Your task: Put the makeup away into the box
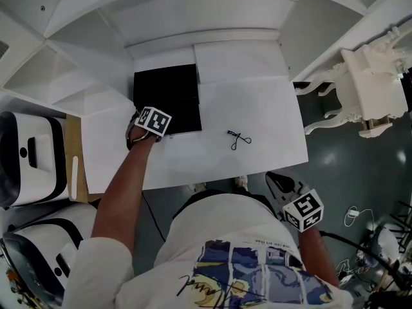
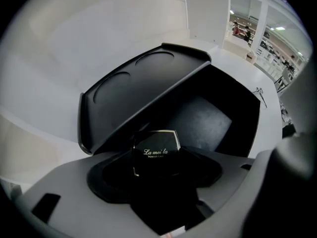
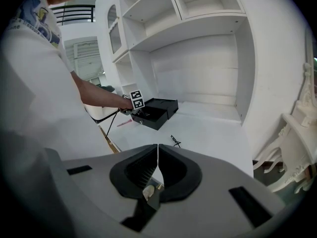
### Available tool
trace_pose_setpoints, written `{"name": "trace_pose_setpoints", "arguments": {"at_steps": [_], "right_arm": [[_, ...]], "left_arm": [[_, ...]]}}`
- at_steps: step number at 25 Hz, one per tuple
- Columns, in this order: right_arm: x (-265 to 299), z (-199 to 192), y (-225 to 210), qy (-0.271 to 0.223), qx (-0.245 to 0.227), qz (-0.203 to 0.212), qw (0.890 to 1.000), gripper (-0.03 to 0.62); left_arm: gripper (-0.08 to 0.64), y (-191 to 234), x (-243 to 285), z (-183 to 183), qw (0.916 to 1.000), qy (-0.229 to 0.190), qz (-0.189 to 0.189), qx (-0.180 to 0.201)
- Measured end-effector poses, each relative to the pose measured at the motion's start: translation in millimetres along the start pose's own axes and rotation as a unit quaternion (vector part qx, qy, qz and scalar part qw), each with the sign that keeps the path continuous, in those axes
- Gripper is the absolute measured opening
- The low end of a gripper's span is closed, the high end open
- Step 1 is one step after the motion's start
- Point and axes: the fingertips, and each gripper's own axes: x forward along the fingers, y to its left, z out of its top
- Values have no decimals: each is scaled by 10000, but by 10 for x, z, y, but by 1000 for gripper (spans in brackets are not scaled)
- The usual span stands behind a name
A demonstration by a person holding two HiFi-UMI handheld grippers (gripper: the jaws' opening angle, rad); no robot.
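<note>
Left gripper view has the left tool (image 2: 157, 182) clamped on a black faceted powder compact (image 2: 154, 153), at the near edge of the open black box (image 2: 218, 100) on the white counter (image 1: 257, 108). Let go here, it may clip that edge or land tilted, and a knock could drop the raised lid (image 2: 138, 90). The right tool (image 3: 156, 168), jaws together and empty, hangs off the counter's near side. Black on black hides the box's contents.
</note>
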Motion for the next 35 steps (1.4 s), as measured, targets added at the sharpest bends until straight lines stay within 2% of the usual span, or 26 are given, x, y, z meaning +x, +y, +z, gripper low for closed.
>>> {"name": "trace_pose_setpoints", "arguments": {"at_steps": [6,13,17,22,26,30,35], "right_arm": [[42,27,-27,9,-64,107,9999,28],[69,55,-90,34,-187,269,9995,28],[102,92,-112,42,-302,418,9987,29],[117,131,-153,26,-461,603,9971,28],[112,120,-214,29,-528,750,9958,28],[121,112,-299,42,-638,899,9939,28],[129,148,-408,-26,-719,1063,9917,28]], "left_arm": [[331,3,-35,-8,9999,-133,-48,62],[337,-4,-333,51,9968,-762,-146,-167],[337,-1,-561,84,9918,-1219,-134,-364],[333,-83,-955,114,9799,-1874,-59,-673],[210,-310,-1386,130,9670,-2414,18,-813],[37,-849,-1621,147,9618,-2665,-151,-611],[14,-1651,-1558,115,9622,-2548,-769,-571]]}}
